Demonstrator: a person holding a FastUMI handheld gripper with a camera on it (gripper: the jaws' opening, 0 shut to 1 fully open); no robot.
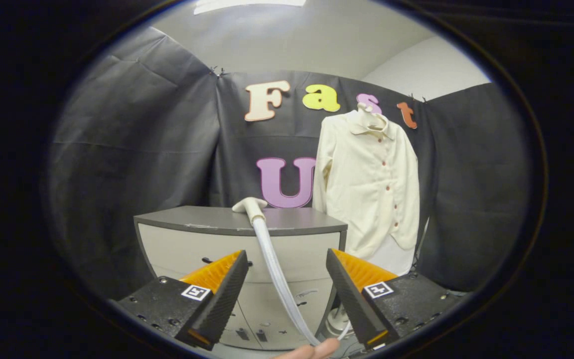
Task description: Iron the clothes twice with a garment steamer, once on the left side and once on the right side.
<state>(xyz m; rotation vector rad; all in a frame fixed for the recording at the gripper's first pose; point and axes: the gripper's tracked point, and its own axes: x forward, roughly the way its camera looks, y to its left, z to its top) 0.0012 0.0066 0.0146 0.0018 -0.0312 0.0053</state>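
Observation:
A cream button-up shirt (pixel 369 184) hangs on a hanger against the black booth wall, to the right of a grey cabinet (pixel 239 234). The steamer's white head (pixel 249 205) rests on the cabinet's top near its front edge. Its ribbed white hose (pixel 279 279) runs down over the cabinet front and passes between my fingers without touching them. My gripper (pixel 287 262) is open, well short of the steamer head, with its orange-faced black fingers (pixel 227 284) spread wide apart. A fingertip of a hand (pixel 317 350) holds the hose's low end below the fingers.
The cabinet front has drawers with small dark handles (pixel 207 260). A white base of the steamer or rack (pixel 339 319) stands on the floor under the shirt. Black cloth walls close in on the left, back and right.

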